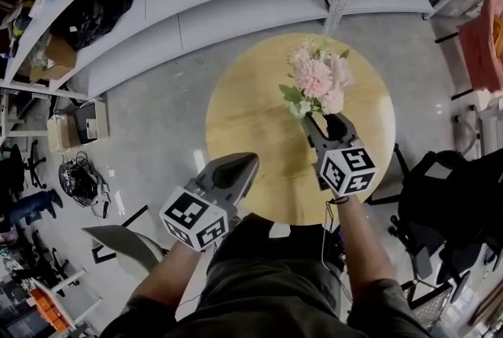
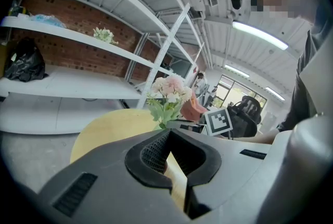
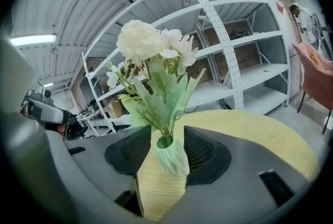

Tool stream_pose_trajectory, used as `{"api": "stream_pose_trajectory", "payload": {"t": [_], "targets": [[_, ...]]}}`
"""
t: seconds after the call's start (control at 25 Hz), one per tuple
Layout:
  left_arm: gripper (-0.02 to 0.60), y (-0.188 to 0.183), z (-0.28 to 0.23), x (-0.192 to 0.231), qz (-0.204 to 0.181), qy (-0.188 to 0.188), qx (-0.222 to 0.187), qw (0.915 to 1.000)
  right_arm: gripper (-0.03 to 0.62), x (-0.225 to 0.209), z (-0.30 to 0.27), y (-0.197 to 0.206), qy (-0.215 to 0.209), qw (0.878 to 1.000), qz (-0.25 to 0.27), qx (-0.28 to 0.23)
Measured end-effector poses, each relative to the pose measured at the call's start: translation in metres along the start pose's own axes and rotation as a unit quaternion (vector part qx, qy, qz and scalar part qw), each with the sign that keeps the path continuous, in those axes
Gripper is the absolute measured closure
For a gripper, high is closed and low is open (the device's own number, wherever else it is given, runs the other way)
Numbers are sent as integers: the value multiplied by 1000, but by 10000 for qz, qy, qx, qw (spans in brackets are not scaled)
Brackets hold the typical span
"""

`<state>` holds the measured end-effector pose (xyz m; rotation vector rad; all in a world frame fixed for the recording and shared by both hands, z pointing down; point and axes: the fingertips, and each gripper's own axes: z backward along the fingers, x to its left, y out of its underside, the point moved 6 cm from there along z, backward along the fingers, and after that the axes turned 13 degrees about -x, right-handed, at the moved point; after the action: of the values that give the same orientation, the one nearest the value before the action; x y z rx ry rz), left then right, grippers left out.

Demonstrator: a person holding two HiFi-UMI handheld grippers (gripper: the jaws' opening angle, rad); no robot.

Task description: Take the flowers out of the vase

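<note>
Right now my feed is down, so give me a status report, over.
Left tool shut, empty. Right tool open around the vase, not gripping. Flowers in vase, upright on table. Nothing in the way.

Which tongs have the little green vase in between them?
The right tongs: the green vase stands between their open jaws. The left tongs are shut and empty, off to the side.
</note>
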<state>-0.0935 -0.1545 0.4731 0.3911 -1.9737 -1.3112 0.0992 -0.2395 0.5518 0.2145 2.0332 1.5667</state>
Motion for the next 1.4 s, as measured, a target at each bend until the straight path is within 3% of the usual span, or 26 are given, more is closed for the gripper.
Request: {"api": "stream_pose_trajectory", "payload": {"t": [0.6, 1.4], "targets": [[572, 6, -8, 4, 47, 32, 94, 9999, 439, -6, -16, 6, 2, 9998, 190, -74], [572, -2, -7, 6, 22, 70, 17, 10000, 523, 3, -15, 0, 53, 9993, 361, -89]]}}
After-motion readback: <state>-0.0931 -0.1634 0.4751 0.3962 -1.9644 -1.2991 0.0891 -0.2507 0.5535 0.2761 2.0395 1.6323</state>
